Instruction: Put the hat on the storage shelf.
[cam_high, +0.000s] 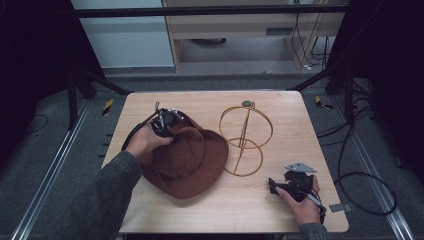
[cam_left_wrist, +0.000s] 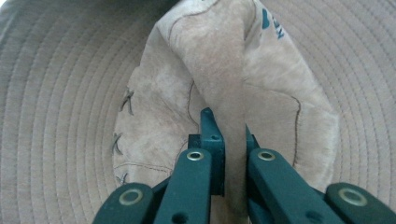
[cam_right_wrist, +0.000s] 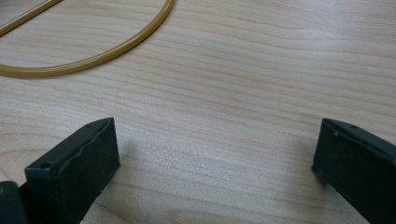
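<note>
A: Pale wood grain is seen across the table (cam_high: 280, 200), which is bordered by grey carpet, metal rails and dark framing. Behind it a light cabinet and loose cables are visible. What is placed on it?

B: A brown hat (cam_high: 187, 160) is laid on the table's left half. Just right of the hat, a gold wire stand (cam_high: 245, 137) made of two rings is set upright, its lower ring (cam_right_wrist: 93, 58) resting on the wood.

A: How is the left gripper (cam_high: 164, 125) found?

B: It is placed at the hat's far left edge. In the left gripper view its jaws are pressed together on a raised fold of the hat (cam_left_wrist: 224, 79), the soft fabric being pinched between the pads, with the stitched brim spread out all around it.

A: And the right gripper (cam_high: 280, 186)?

B: It is held low over the table, well right of the hat and in front of the stand. Its jaws are spread wide, and nothing is gripped; bare wood is seen between the pads (cam_right_wrist: 79, 168).

A: How are the hands posed?

B: The left hand (cam_high: 145, 142) is wrapped over its gripper from the near side, the grey sleeve being stretched diagonally toward the hat. The right hand (cam_high: 302, 205) is rested near the table's front right corner, with its gripper pointed left toward the hat.
</note>
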